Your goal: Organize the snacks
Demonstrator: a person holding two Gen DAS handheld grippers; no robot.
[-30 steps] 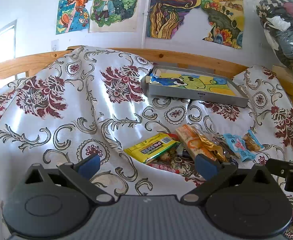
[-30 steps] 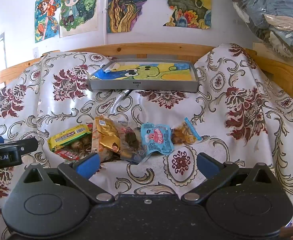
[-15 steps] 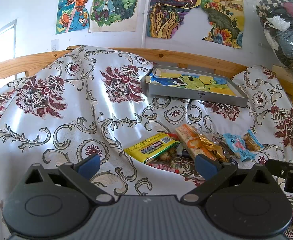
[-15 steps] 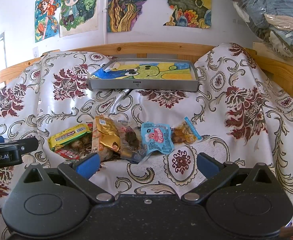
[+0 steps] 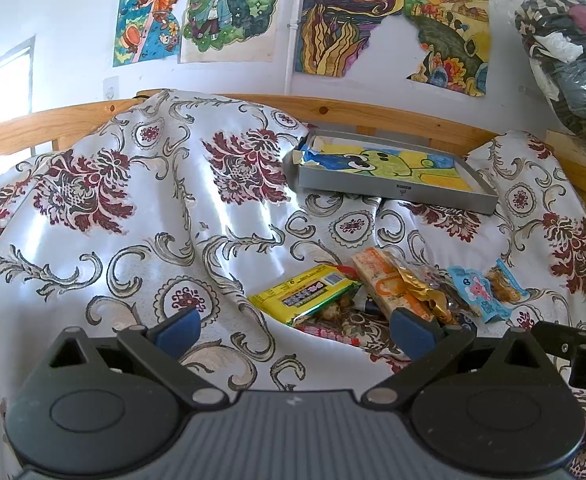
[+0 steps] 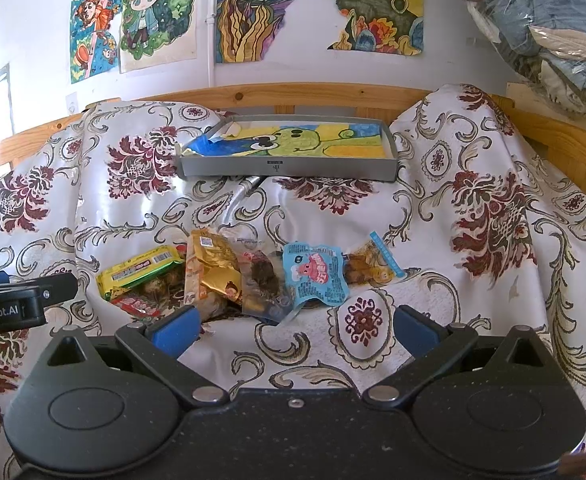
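Several snack packets lie in a loose heap on the patterned cloth: a yellow-green bar (image 5: 307, 292) (image 6: 141, 266), an orange and gold packet (image 5: 397, 288) (image 6: 211, 270), a light blue pouch (image 5: 479, 296) (image 6: 317, 274) and a small clear packet (image 6: 371, 266). Behind them a grey tray (image 5: 397, 192) (image 6: 289, 168) holds a coloured drawing. My left gripper (image 5: 295, 326) hovers open just short of the heap's left side. My right gripper (image 6: 293, 326) is open too, near the heap's front, nothing between its fingers.
A wooden bed rail (image 6: 293, 94) runs behind the cloth, with drawings (image 6: 245, 8) on the wall above. A bag of clothes (image 6: 541, 20) sits on a wooden ledge at the right. The cloth rises in folds at the left (image 5: 133, 184) and right (image 6: 493, 184).
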